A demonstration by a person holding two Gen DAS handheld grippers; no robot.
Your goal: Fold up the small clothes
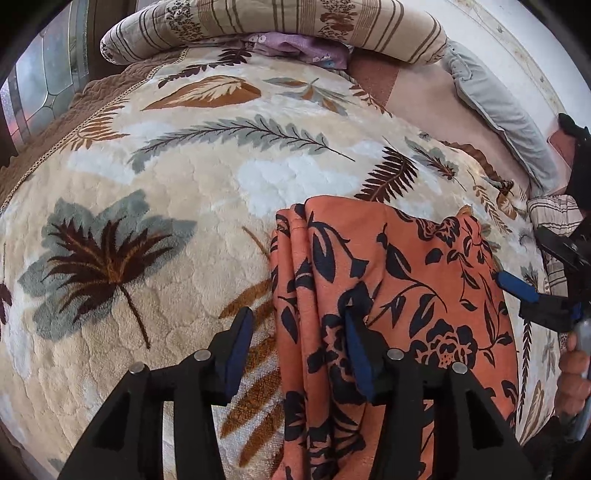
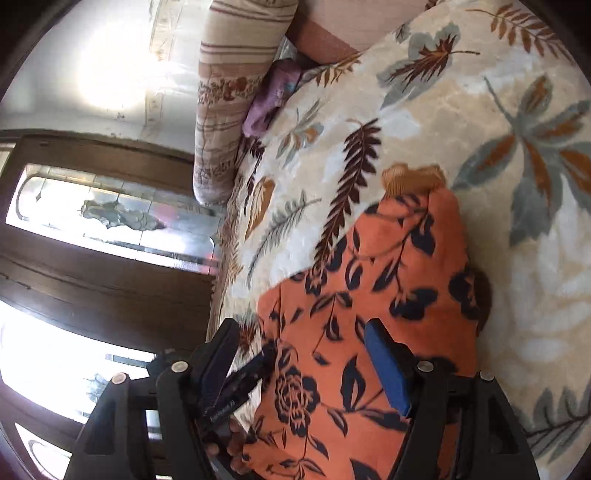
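I have the orange floral garment [image 1: 388, 295] lying folded on the leaf-print blanket [image 1: 166, 184] of the bed. Both tools stand apart over it, left tool [image 1: 295, 354] and right tool [image 2: 303, 365], gripping nothing. I judge 1 fold just laid; next needs pinching an edge.

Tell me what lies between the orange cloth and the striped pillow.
Only bare leaf-patterned blanket lies between the orange cloth and the striped pillow, as the left wrist view shows.
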